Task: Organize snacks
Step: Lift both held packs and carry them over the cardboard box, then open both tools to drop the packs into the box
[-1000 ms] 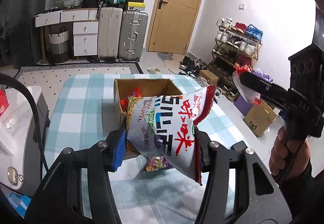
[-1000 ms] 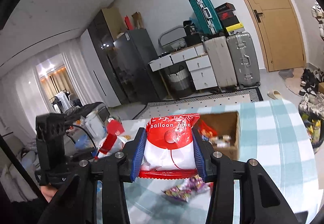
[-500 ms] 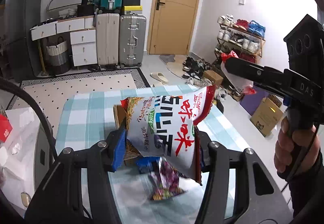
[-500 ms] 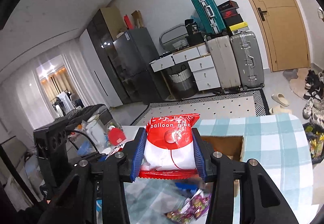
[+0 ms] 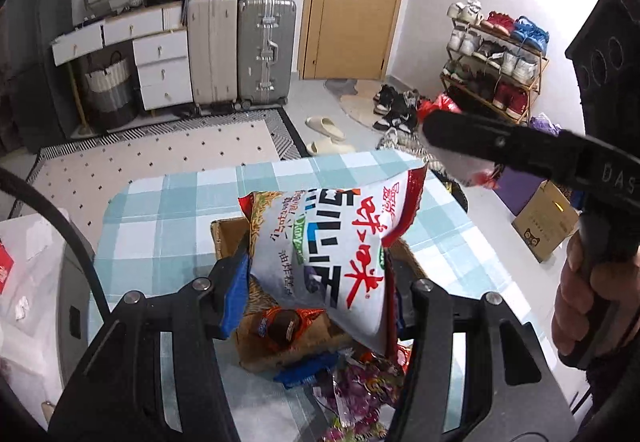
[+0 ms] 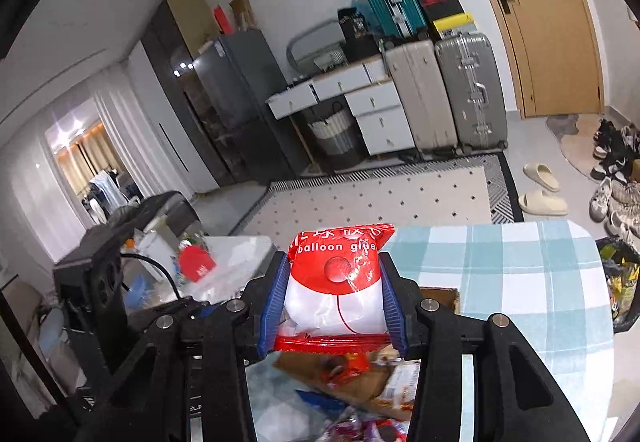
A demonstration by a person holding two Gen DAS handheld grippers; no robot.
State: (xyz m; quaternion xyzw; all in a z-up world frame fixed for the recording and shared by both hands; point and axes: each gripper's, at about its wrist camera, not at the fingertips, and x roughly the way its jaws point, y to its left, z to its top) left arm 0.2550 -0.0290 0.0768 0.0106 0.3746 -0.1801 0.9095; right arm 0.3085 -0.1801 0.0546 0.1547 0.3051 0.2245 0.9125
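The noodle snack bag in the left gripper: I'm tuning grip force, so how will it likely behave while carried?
The noodle snack bag looks puffy and light, so the blue fingers probably hold it easily. Its free top corner sticks up unsupported, suggesting fairly stiff film. The glossy surface may slip, and a hard squeeze could crush the contents.
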